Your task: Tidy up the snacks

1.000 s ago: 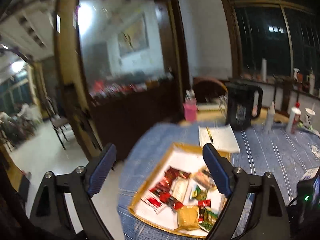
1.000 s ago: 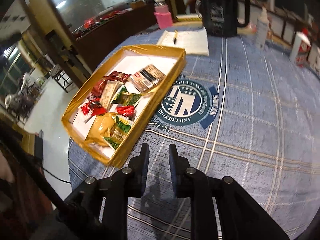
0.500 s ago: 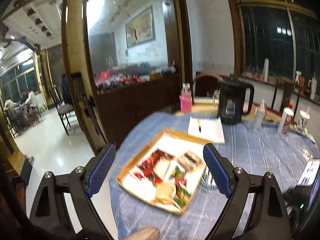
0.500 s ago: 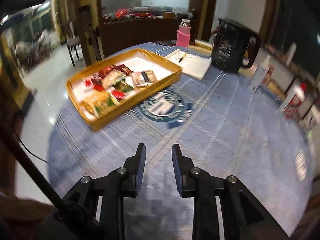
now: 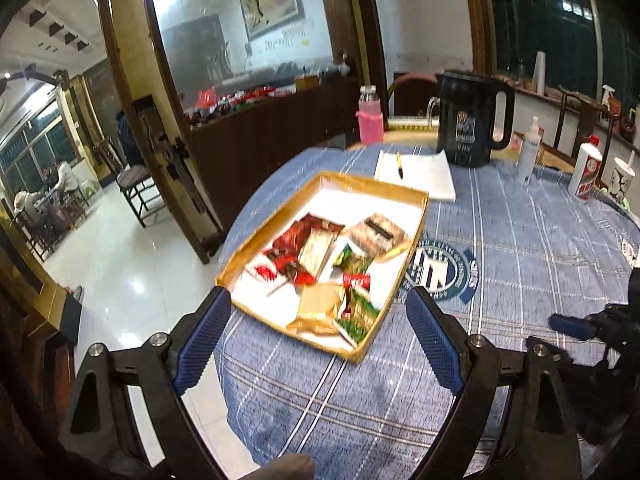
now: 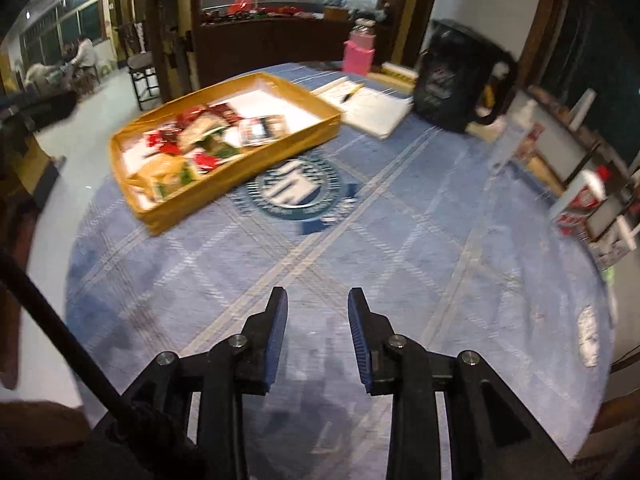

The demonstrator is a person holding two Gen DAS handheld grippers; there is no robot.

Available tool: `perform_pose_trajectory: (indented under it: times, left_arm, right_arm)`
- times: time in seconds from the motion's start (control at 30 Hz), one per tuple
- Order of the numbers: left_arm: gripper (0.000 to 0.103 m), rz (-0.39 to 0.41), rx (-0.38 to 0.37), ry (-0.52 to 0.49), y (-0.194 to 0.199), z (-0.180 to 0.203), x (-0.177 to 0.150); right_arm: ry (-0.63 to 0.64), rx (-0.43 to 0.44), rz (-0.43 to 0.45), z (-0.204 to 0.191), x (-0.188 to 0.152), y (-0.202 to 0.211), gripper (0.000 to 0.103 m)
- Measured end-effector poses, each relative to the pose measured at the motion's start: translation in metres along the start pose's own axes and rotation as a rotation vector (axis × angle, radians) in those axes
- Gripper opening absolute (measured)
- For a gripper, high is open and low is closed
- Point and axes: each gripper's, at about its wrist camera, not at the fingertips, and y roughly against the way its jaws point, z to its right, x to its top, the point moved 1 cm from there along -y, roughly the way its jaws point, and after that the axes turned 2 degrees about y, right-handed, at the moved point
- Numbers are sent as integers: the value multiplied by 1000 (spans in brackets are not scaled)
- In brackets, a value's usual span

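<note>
A: The left gripper point(image 5: 316, 332) is being held wide, nothing between its blue ribbed pads, and the gold cardboard tray point(image 5: 412, 236) is lying just ahead of it on the table.

B: And the right gripper point(image 6: 317, 320)?

A: Its jaws have just been opening; a narrow gap is being shown, empty, over bare blue checked cloth point(image 6: 400, 248). The tray is sitting well ahead and to its left.

B: So how much is being judged as done?

A: Very little, it seems. The snack packets point(image 5: 320, 264) – crinkly foil, red, green and tan, flat and rectangular – are being left jumbled at the tray's near end; sorting is still being awaited.
</note>
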Motion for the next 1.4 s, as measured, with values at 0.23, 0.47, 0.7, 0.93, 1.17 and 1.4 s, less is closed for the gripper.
perform_pose_trajectory:
  times: [0.23, 0.47, 0.7, 0.93, 1.17, 1.4]
  left_arm:
    - [89, -52, 24, 43, -13, -16, -14]
    - [89, -107, -17, 77, -22, -22, -24]
    - [89, -137, -26, 55, -30, -16, -29]
    - [89, -202, -43, 46, -42, -12, -38]
    - [89, -237, -56, 50, -49, -14, -42]
    - [89, -256, -75, 42, -52, -16, -46]
  right_arm:
    - [33, 39, -33, -40, 13, -10, 31]
    - [51, 50, -43, -53, 17, -13, 33]
    - [44, 58, -64, -58, 14, -18, 33]
    - [27, 51, -95, -57, 7, -25, 34]
    - [14, 49, -124, -60, 2, -31, 34]
    - [8, 54, -137, -64, 2, -35, 34]
